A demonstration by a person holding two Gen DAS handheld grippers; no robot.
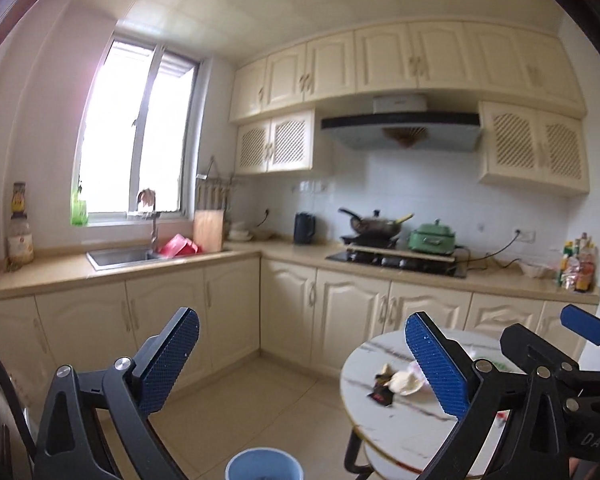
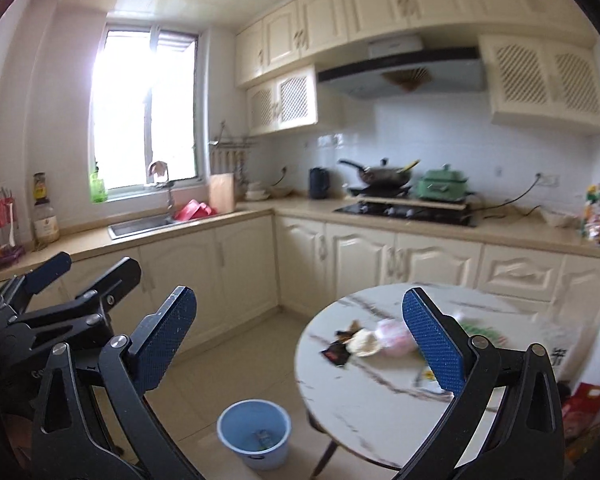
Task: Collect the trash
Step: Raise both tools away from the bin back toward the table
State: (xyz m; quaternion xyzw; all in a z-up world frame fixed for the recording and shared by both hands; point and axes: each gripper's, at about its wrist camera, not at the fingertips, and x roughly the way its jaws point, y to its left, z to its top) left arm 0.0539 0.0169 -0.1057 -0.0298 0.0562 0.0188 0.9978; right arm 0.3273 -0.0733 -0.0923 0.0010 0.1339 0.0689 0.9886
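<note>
Trash (image 2: 360, 342): dark wrapper, pale peel, pink wad clustered on round marble table (image 2: 364, 400); blue bin (image 2: 254, 434) on floor beside.

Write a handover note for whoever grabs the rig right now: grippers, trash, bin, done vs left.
Left gripper: open, empty, held in the air.
Right gripper: open, empty, above the round table.
Trash: dark wrapper, crumpled pale scraps, pink bag and green-printed packaging, all on the tabletop.
Blue bucket: on the floor left of the table, something small already inside.
Left: pick up each piece and drop it in the bucket.
</note>
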